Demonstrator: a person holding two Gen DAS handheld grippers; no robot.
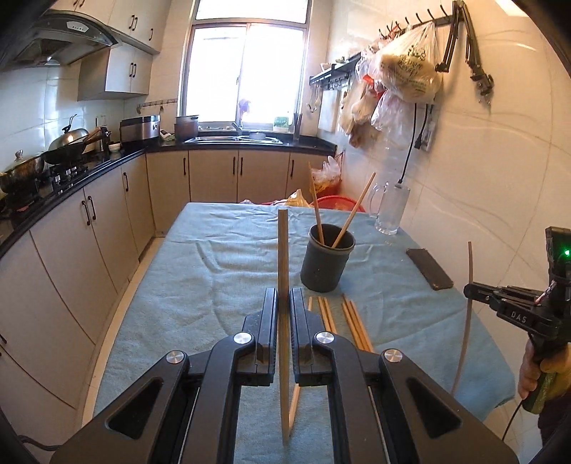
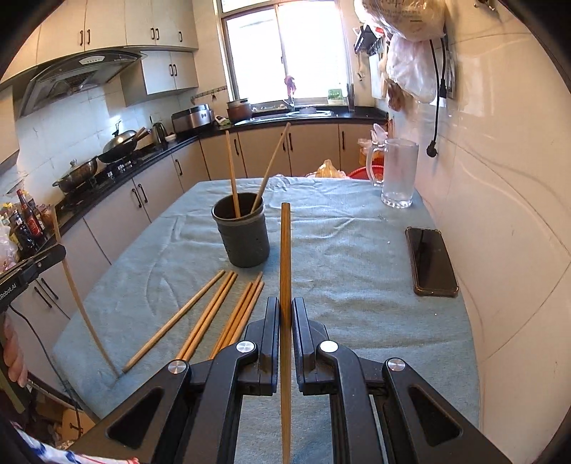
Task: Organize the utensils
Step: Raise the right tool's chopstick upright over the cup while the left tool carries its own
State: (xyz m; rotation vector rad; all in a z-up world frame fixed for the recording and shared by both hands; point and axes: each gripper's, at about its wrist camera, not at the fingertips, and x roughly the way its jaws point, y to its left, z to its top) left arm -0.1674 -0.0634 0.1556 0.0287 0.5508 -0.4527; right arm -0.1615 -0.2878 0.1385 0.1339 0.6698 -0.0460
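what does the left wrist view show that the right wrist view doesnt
Only the left wrist view: the wall hook rail, the whole hanging bag, and the right gripper from the side, shut on a chopstick.

Only the right wrist view: sauce bottles on the counter, and the left gripper from the side, shut on a chopstick.

Both: the dark cup holding two chopsticks, loose chopsticks lying on the blue cloth, the phone, the glass mug, the window.

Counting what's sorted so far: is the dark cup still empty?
No. The dark cup stands upright with two chopsticks leaning inside; several more lie on the towel.
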